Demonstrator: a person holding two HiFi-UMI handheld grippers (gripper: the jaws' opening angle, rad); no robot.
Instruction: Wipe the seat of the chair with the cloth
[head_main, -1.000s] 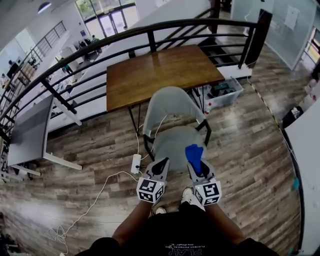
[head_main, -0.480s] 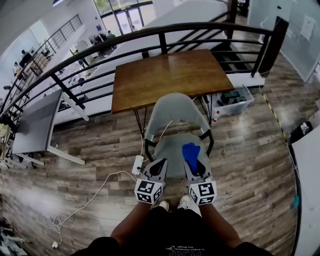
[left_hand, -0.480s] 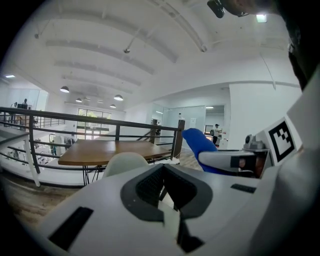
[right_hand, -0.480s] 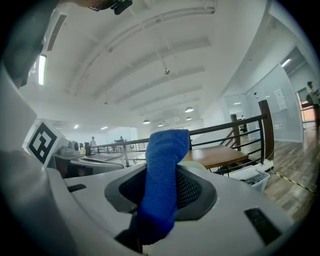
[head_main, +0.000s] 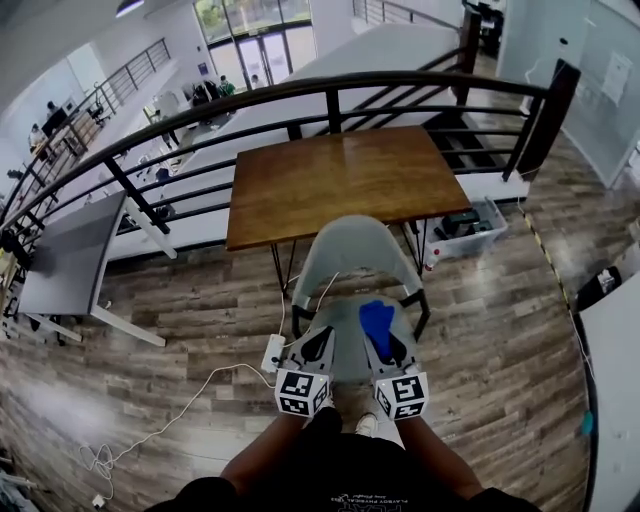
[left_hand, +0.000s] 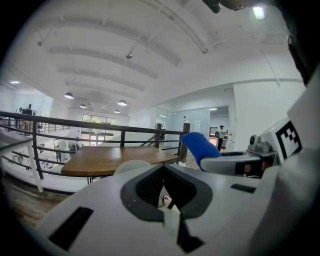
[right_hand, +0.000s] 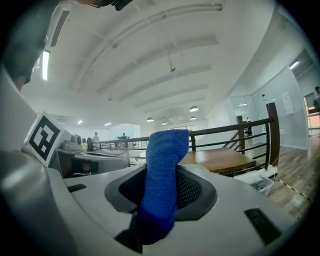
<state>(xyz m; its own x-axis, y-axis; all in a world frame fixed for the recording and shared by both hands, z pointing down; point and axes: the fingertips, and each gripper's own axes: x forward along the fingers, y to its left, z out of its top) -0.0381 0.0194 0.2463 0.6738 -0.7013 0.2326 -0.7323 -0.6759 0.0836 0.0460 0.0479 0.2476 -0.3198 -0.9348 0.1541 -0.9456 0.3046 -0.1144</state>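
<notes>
Wood-plank floor (head_main: 200, 290) of an upper level, fenced by a curved black railing (head_main: 300, 85), with a lower hall showing beyond it. Brown wooden table (head_main: 340, 175) set against the railing; grey desk (head_main: 70, 255) off to the left. Grey chair (head_main: 350, 245) at the table's near edge, backrest toward the table, seat (head_main: 340, 318) toward the person. Clear plastic bin (head_main: 468, 218) on the floor just right of the table legs, holding dark items too small to tell apart. White power strip (head_main: 273, 352) on the floor beside the chair's left legs.

Left gripper (head_main: 318, 340) over the seat's front left, jaws closed together with nothing between them. Right gripper (head_main: 385, 335) over the seat's front right, just beside the left one, jaws clamped on the blue cloth (head_main: 377, 318). Rises as a narrow folded bundle from between the dark pads (right_hand: 192, 190) and reaches well past the jaw tips, lower end bunched down in the gap. Lies, from the head view, over the right half of the seat; cannot tell whether touching it.
</notes>
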